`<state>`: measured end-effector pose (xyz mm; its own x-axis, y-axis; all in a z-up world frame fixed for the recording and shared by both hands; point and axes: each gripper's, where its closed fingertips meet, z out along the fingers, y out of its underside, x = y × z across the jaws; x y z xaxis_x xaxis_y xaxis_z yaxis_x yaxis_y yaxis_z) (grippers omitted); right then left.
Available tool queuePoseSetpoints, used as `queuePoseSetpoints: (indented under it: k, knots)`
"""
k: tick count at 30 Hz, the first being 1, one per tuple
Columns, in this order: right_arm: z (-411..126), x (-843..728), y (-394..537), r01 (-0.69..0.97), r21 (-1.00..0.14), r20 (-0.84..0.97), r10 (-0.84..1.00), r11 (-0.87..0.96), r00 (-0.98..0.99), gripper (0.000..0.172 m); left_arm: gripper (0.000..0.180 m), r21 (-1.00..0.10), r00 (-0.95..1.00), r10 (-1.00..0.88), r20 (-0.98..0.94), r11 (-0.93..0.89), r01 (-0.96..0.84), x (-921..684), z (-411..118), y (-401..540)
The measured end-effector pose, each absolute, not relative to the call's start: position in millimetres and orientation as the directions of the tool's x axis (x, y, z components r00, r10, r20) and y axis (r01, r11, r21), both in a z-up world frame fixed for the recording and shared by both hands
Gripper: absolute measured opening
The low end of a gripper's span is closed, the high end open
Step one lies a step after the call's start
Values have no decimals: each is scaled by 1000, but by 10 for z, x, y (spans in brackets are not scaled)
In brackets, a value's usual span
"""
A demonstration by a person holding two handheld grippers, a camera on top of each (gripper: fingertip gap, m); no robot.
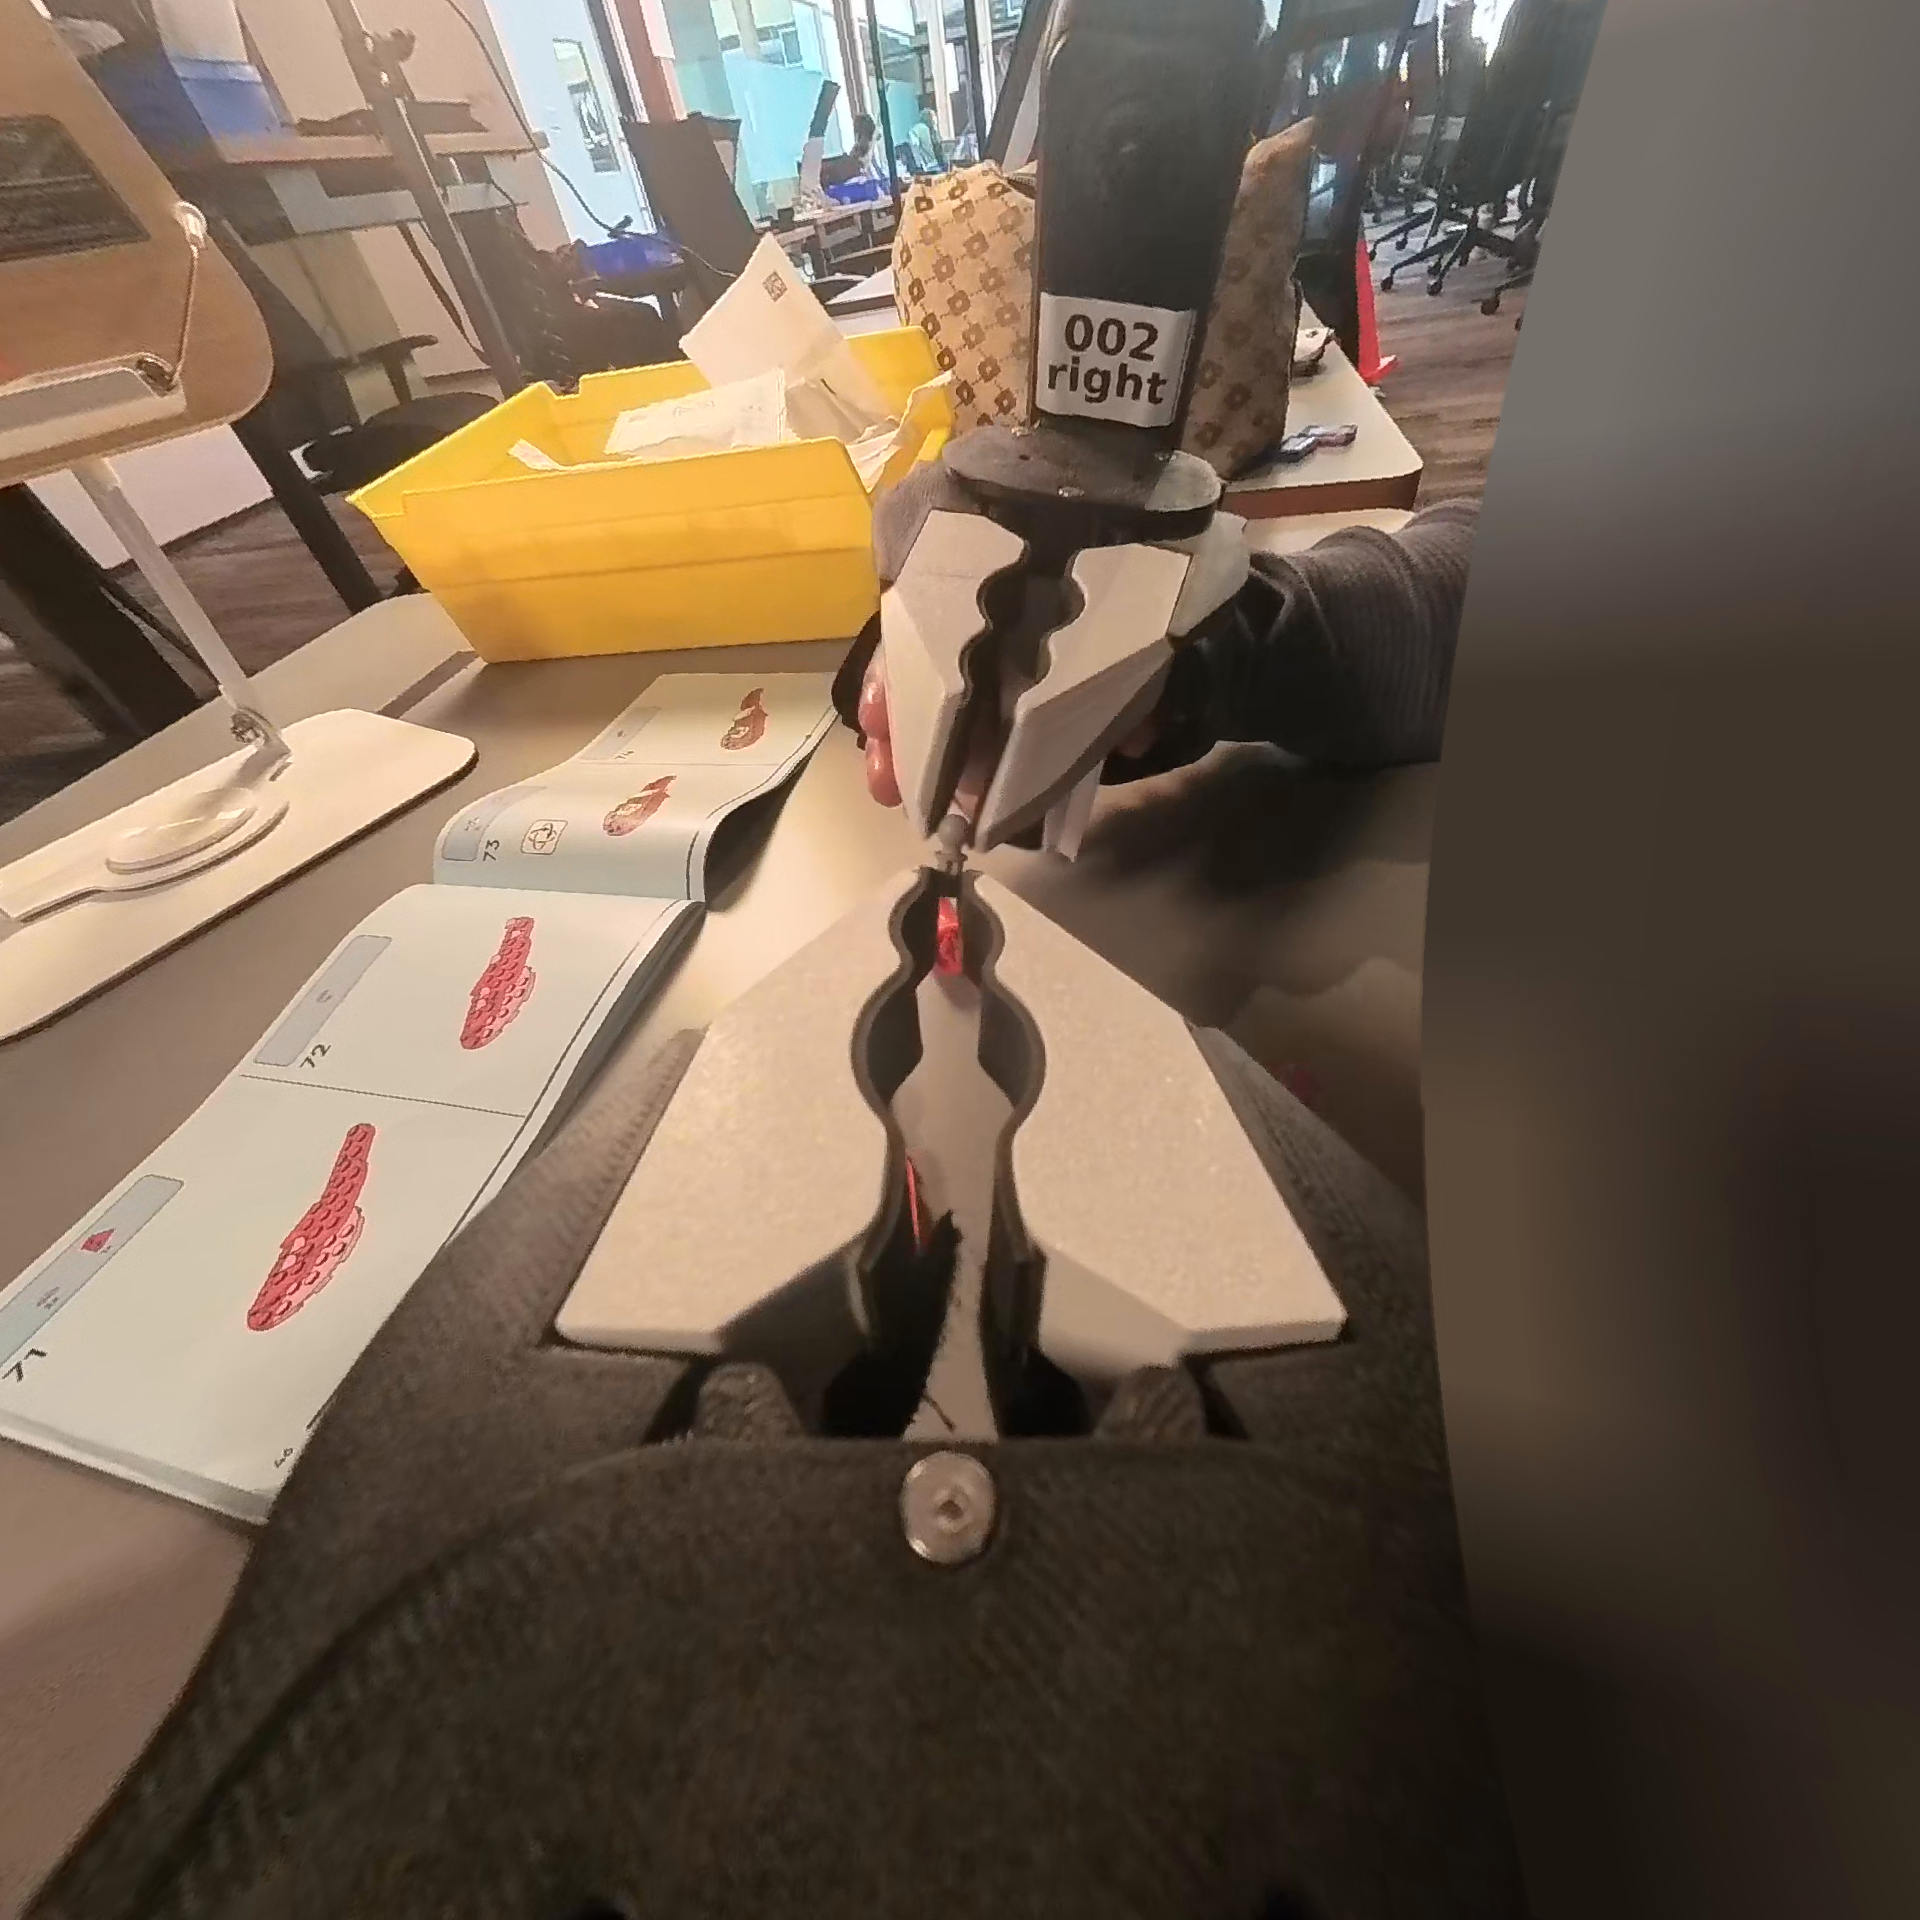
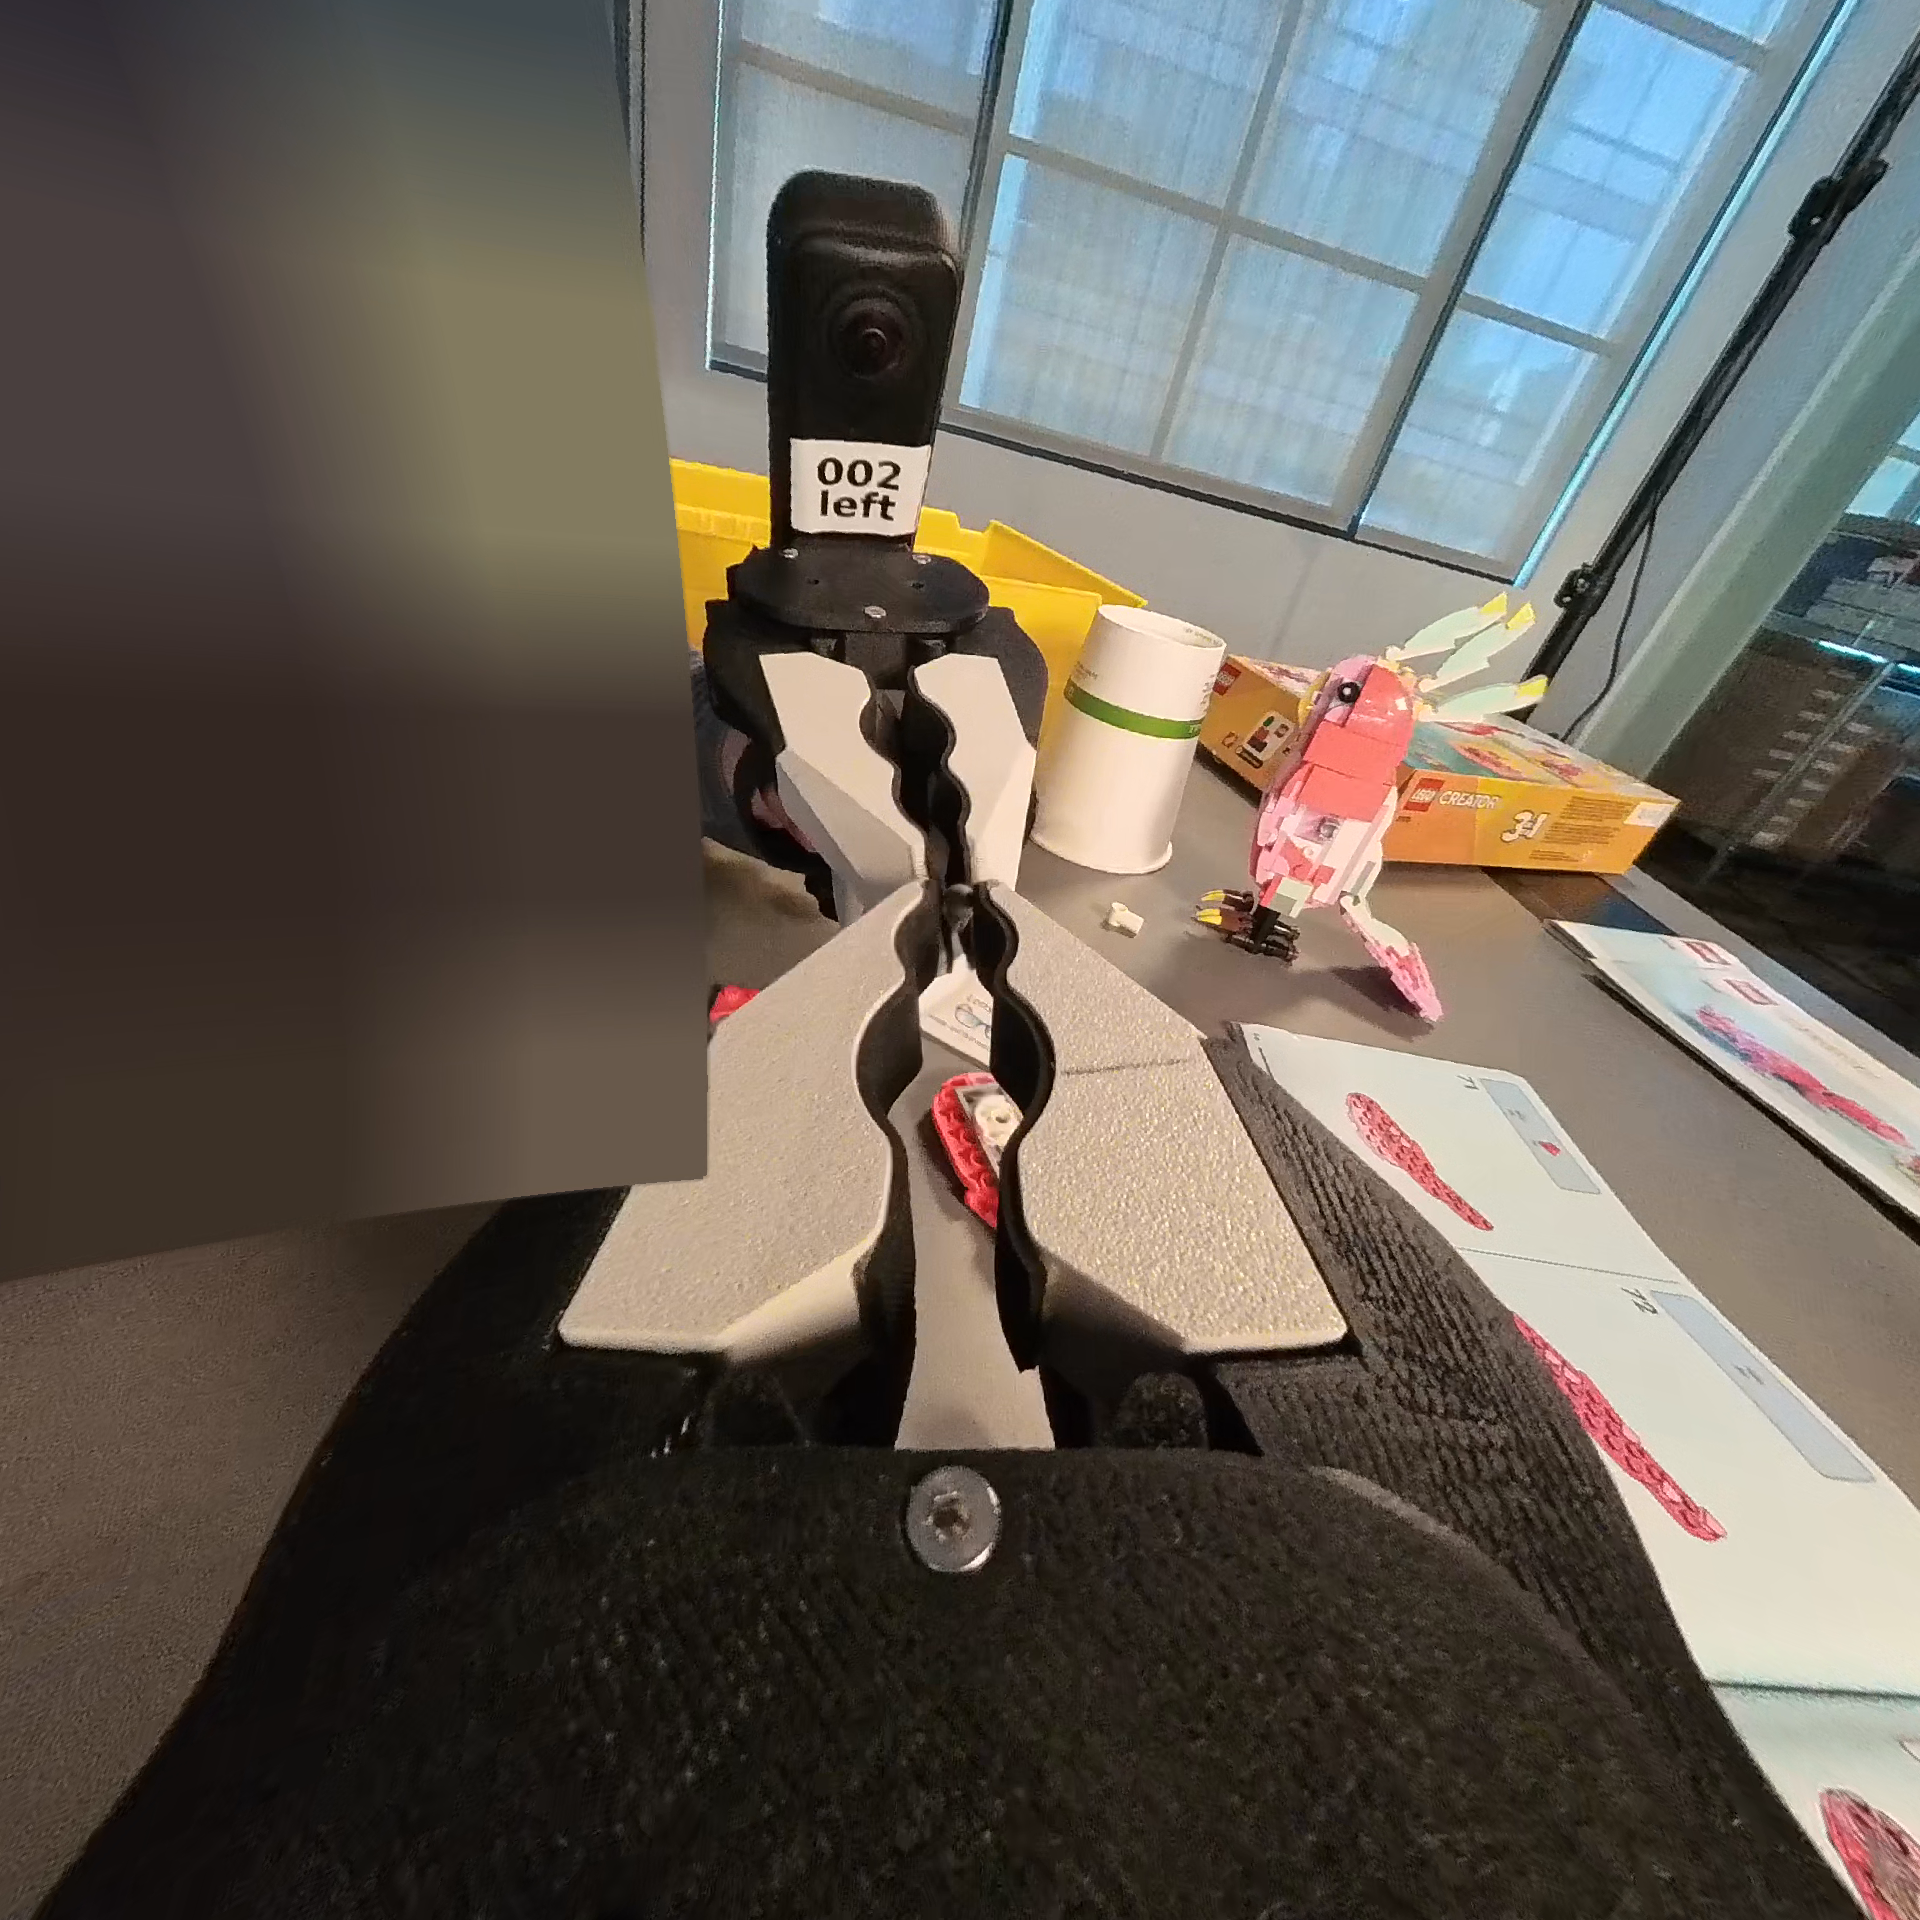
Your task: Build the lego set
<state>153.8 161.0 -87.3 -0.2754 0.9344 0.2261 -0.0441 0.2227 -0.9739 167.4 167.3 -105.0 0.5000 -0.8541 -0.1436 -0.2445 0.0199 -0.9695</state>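
**Grey tabletop, two grippers tip to tip**

Smooth grey table (image 2: 1195, 935) carries an open instruction booklet (image 1: 343, 1091), a yellow plastic bin (image 1: 644, 551), a white paper cup (image 2: 1127, 738) and a pink brick-built bird (image 2: 1330, 800). Your right gripper (image 1: 961, 826) pinches a small grey peg (image 1: 951, 836) between its wavy black pads. Your left gripper (image 1: 945, 878) meets it tip to tip, its fingers nearly together; whether it clamps the peg, you cannot tell. A red studded plate (image 2: 971, 1153) lies below.

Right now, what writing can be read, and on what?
I don't copy writing; it stands on:
white label, right gripper camera
white sticker, left gripper camera
open booklet pages, by their step pictures
yellow toy box
white cup, green band: too small to read
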Motion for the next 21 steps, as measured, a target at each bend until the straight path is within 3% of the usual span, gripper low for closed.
queuePoseSetpoints:
  k: [1,6,9,12,21]
  knots:
    - [-879,1538,1611,-40,-973,228,934,226,-275,3,2,-968,499,-854,-145,20,-248,1674,-1056,1673]
    - [-904,1531,1652,-17,-972,231,937,235,-263,2,6,-961,543,-824,-163,8,-277,1611,-1076,1715]
    - [-984,1516,1705,33,-976,199,945,215,-260,2,46,-893,589,-775,-228,-75,-444,1391,-1312,1787]
    - [-1094,1493,1760,101,-980,143,955,174,-259,2,60,-847,603,-784,-147,-216,-486,1271,-1554,1785]
    - [-1169,1478,1833,174,-980,50,967,95,-249,2,59,-759,626,-771,-119,-336,-558,1259,-1874,1860]
